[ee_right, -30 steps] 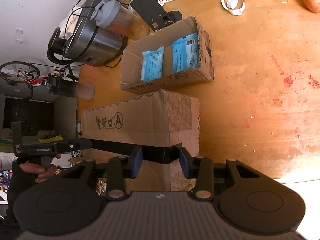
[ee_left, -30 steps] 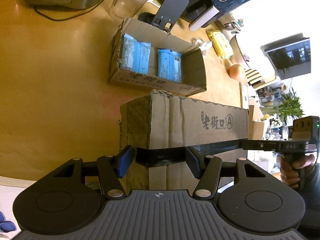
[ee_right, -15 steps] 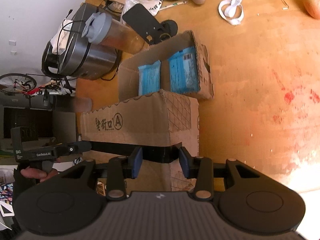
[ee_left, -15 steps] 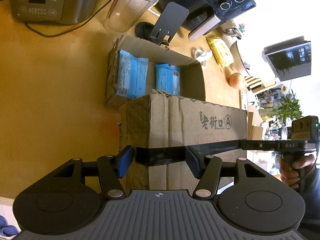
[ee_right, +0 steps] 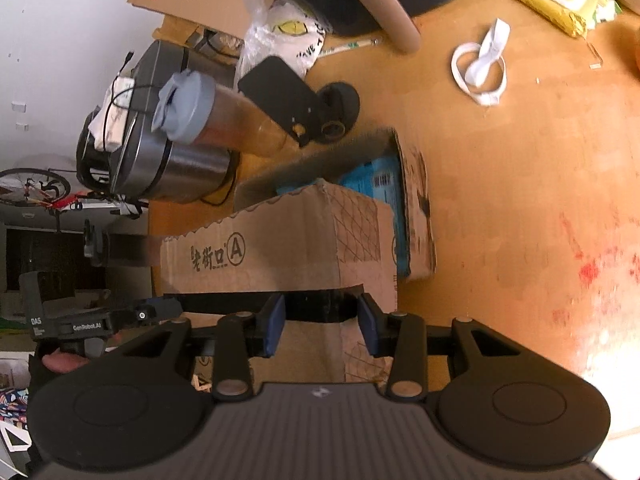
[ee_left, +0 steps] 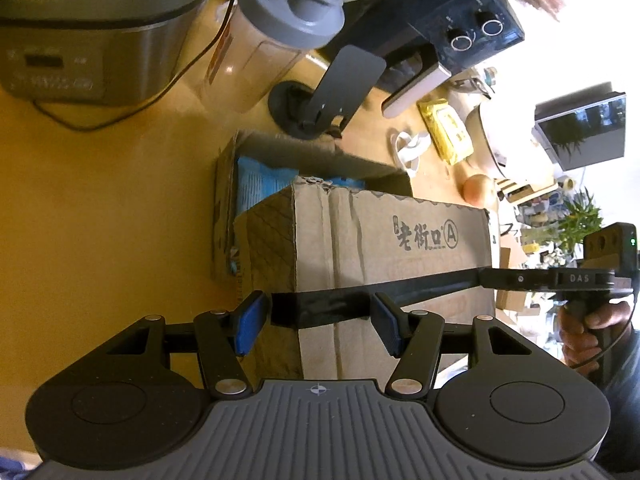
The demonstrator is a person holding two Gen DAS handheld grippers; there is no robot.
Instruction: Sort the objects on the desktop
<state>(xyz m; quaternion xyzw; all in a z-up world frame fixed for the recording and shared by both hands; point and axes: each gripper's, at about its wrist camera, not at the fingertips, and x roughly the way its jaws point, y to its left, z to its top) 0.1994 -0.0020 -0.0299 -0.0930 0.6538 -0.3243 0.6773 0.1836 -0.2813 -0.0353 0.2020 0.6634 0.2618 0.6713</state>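
Closing in now: over the last second the closed cardboard box (ee_left: 384, 248) has travelled toward the open box (ee_right: 416, 208) of blue packets (ee_left: 256, 184) and now hides most of it, with the shaker bottle (ee_left: 272, 40) and phone stand (ee_left: 336, 88) looming larger behind. Left gripper (ee_left: 318, 316) and right gripper (ee_right: 320, 322) sit at opposite ends of the carton, each with its blue pads spread apart around a corner edge. Both boxes hover over the orange desk (ee_right: 520, 160), beside the steel cooker (ee_left: 80, 40).
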